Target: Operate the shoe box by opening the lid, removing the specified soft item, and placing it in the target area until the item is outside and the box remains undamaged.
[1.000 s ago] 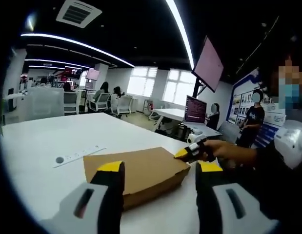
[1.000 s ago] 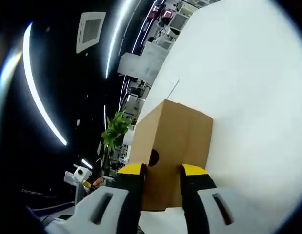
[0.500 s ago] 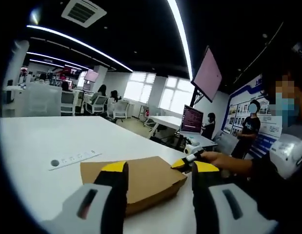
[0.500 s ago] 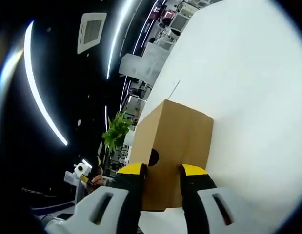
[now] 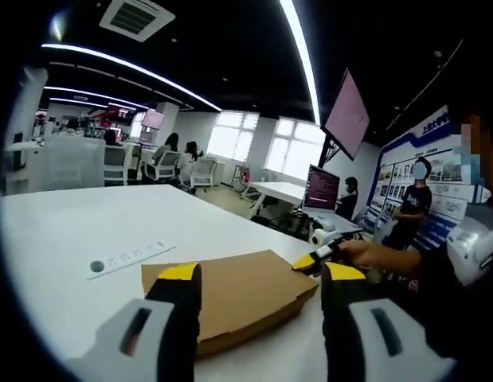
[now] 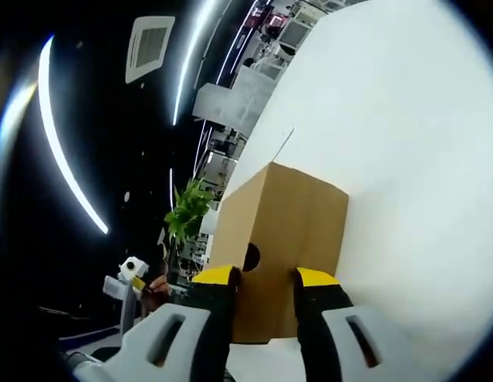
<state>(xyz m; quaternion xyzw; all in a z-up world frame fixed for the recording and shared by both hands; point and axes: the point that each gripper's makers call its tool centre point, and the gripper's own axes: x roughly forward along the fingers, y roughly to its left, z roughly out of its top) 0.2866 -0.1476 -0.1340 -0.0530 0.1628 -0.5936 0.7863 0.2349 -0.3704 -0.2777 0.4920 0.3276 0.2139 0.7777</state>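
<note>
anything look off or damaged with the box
Nothing stands out. The box lies flat on the white table, lid down, cardboard unbent where visible. The right gripper is at its end wall; whether it grips is unclear.

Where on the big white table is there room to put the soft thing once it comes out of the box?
Free: the wide white table beyond the shoe box and past the white strip; also the bare stretch beside the box in the right gripper view. Crowded: the box's near end, where the right gripper holds it.
</note>
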